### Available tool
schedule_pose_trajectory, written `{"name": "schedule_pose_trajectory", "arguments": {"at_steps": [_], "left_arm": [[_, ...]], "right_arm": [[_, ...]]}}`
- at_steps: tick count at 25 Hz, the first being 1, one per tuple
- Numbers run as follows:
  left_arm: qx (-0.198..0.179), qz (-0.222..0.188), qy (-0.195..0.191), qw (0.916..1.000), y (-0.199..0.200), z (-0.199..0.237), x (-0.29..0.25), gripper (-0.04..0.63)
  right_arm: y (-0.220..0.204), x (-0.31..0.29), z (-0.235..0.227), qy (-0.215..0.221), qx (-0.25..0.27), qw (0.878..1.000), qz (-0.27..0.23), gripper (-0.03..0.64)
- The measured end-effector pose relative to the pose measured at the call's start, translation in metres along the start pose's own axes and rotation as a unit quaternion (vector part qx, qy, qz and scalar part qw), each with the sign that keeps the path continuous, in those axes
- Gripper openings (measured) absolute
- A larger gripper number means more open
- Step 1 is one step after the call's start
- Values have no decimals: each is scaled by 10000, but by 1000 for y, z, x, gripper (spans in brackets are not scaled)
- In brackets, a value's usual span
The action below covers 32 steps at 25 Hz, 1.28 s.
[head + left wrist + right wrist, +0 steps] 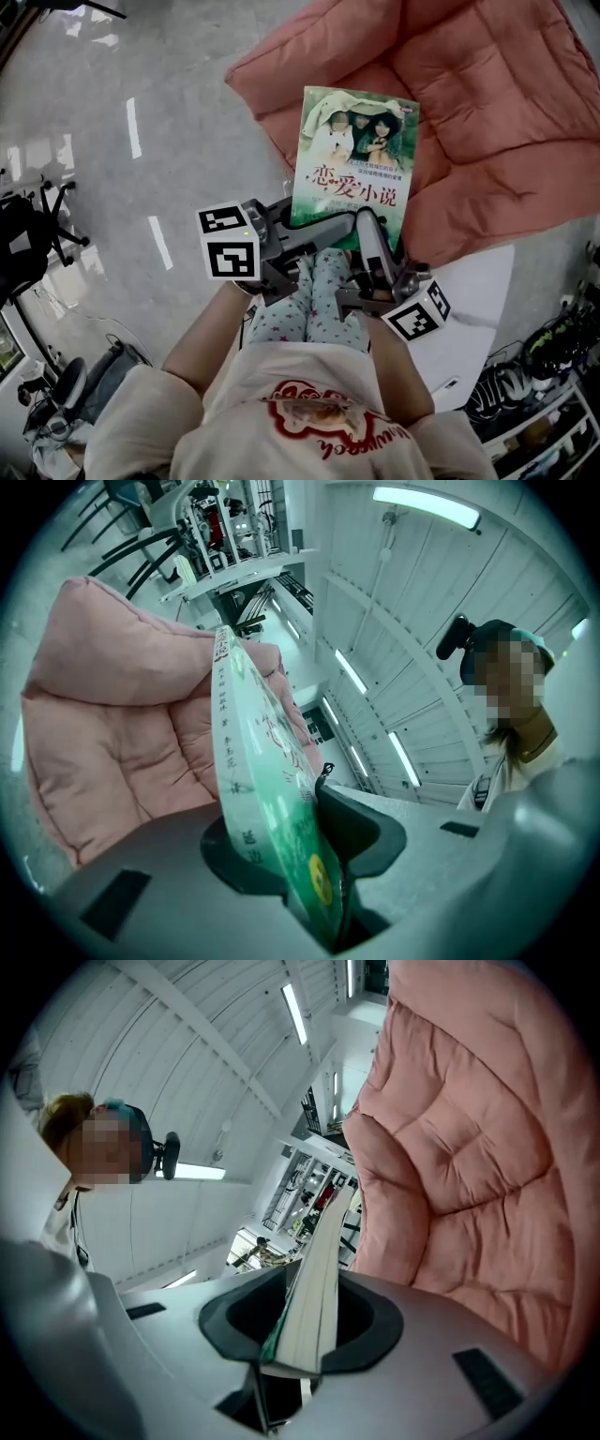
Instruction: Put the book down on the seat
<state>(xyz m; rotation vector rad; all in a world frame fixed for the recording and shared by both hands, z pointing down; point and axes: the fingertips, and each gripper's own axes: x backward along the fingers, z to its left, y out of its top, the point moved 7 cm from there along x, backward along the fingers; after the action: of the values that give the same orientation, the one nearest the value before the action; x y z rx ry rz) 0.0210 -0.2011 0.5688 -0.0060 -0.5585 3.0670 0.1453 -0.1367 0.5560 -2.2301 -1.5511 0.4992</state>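
I have both claws clamped on the near edge of the book: the left gripper pinches its lower left corner and the right gripper its lower right, and each gripper view shows the pads pressed on the cover and pages with the book standing edge-on between them. From the head view the book lies cover up, its far half over the front edge of the pink quilted seat and its near half out over the floor; I cannot tell whether it touches the padding. Nothing sits on the cushion near the book, so the seat is open ahead and to the right. Close in, my operator's patterned trouser legs stand just behind the grippers, and a white panel lies beside the right one. A black office chair stands well off to the left, and shoes and cables crowd the lower right corner. The floor is glossy grey, reflecting strip lights. In the right gripper view the cushion fills the right side.
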Motion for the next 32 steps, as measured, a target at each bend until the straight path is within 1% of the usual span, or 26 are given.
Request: {"name": "schedule_pose_trajectory", "arguments": {"at_steps": [4,9,15,19,25,32], "left_arm": [[48,-47,-78,9999,2,-4,2,101],[82,-55,-49,9999,5,-7,3,101],[155,164,216,9995,14,-18,4,101],[269,133,238,9993,15,-22,5,101],[428,143,238,9987,9,-13,2,101],[468,273,409,9977,13,-19,2,101]], "right_arm": [[2,-2,7,-71,58,9999,46,103],[4,-3,11,-128,50,9999,1,103],[5,-4,18,-213,-273,9993,-103,103],[8,-5,23,-272,-308,9991,-89,103],[4,-1,15,-414,-327,9986,-65,103],[5,-2,18,-475,-490,9976,-80,103]]}}
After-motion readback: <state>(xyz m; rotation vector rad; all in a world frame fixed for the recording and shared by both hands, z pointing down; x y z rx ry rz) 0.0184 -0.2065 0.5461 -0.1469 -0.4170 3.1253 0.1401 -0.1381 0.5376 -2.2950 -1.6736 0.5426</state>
